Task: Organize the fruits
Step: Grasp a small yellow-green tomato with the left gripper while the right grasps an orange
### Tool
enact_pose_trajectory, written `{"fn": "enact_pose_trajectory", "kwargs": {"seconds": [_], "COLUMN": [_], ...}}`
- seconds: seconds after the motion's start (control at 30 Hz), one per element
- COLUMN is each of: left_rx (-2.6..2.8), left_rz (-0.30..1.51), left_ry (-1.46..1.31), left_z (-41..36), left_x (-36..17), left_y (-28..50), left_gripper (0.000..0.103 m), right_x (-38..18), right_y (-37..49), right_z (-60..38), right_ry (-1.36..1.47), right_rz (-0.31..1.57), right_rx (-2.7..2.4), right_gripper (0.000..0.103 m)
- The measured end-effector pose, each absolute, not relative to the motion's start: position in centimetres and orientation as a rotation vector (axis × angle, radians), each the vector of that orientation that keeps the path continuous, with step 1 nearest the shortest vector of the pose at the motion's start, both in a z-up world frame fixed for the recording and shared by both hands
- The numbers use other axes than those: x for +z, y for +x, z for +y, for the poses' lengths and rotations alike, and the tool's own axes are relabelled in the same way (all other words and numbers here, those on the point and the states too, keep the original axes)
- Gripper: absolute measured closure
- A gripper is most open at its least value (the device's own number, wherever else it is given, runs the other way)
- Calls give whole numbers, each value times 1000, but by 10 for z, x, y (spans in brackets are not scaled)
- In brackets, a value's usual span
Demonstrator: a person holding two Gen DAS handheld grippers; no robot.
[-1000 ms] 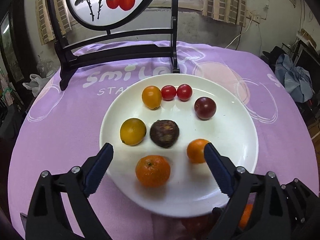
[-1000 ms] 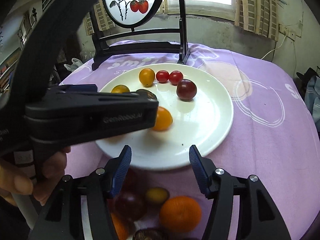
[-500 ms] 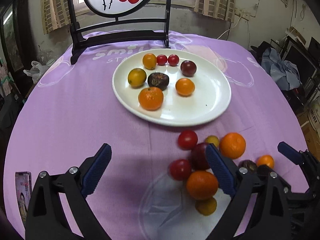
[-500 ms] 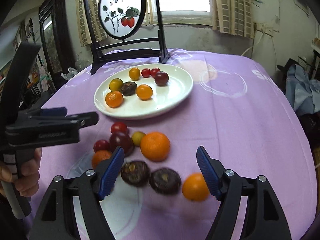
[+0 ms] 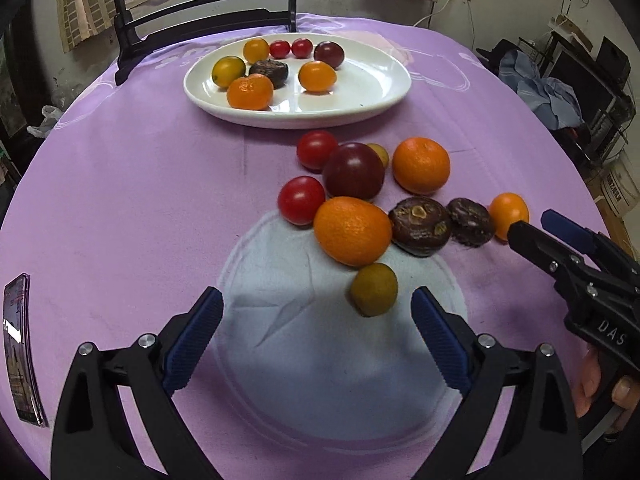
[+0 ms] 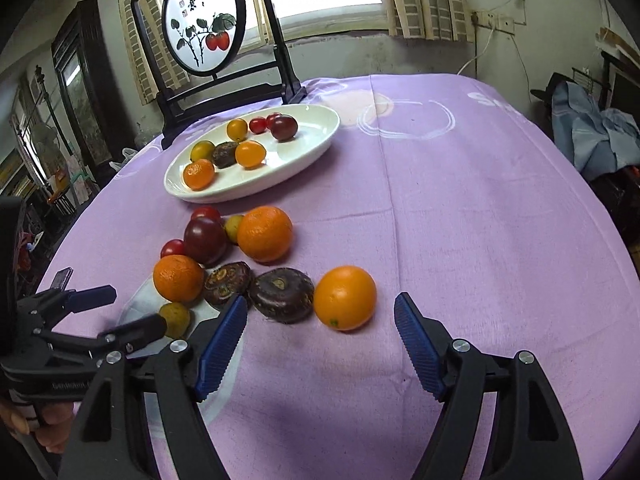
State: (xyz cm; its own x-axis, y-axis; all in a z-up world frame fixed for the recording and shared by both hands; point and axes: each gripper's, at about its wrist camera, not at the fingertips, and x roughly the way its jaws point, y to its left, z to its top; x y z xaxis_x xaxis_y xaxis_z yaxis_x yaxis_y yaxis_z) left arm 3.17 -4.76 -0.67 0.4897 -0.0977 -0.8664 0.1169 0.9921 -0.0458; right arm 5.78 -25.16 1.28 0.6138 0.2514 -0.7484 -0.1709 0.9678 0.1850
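A shallow white oval ceramic plate [image 5: 372, 92] was seen in the upper middle of the left wrist view, on a purple printed tablecloth [image 5: 120, 200]. Eight fruits were held in it, all toward its left half: a dimpled orange mandarin [image 5: 250, 91] at the near rim, a yellow-green round fruit [image 5: 228, 71], a dark brown wrinkled fruit [image 5: 269, 72], a smooth orange fruit [image 5: 317, 76], another small orange fruit [image 5: 256, 50], two red cherry tomatoes [image 5: 291, 48] and a dark purple plum [image 5: 329, 55] at the far side. The right half of the plate was left bare.

Below the plate, in the centre of the frame, a loose cluster of fruits [image 5: 360, 200] was spread on the cloth, several touching one another. A small olive-yellow fruit [image 5: 374, 289] lay nearest the left gripper [image 5: 316, 340], whose blue-padded jaws were spread wide and held nothing. The right gripper [image 6: 320, 344] was likewise wide and unloaded, with a round smooth orange [image 6: 345, 298] just beyond its fingertips. A black-framed round painted screen [image 6: 204, 28] stood behind the plate.
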Motion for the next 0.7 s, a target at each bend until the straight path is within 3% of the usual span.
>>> {"fn": "enact_pose_trajectory", "kwargs": {"seconds": [0.13, 0.23, 0.27, 0.37, 0.7], "left_rx": [-134, -131, -145, -199, -255], "left_rz": [1053, 1063, 1054, 1047, 1062], "left_ry": [85, 131, 111, 126, 101], "left_z": [-63, -71, -71, -76, -61], "left_x": [-14, -21, -19, -18, -17], "left_y": [34, 40, 40, 38, 27], "left_gripper": [14, 36, 50, 69, 77], "right_x": [16, 17, 16, 11, -10], "right_y": [55, 52, 52, 54, 64], "right_z": [-254, -250, -250, -248, -247], "right_ry": [99, 71, 64, 52, 7], "right_rz": [862, 852, 853, 878, 984], "right_rx": [242, 243, 242, 240, 178], "right_gripper": [26, 26, 26, 26, 26]}}
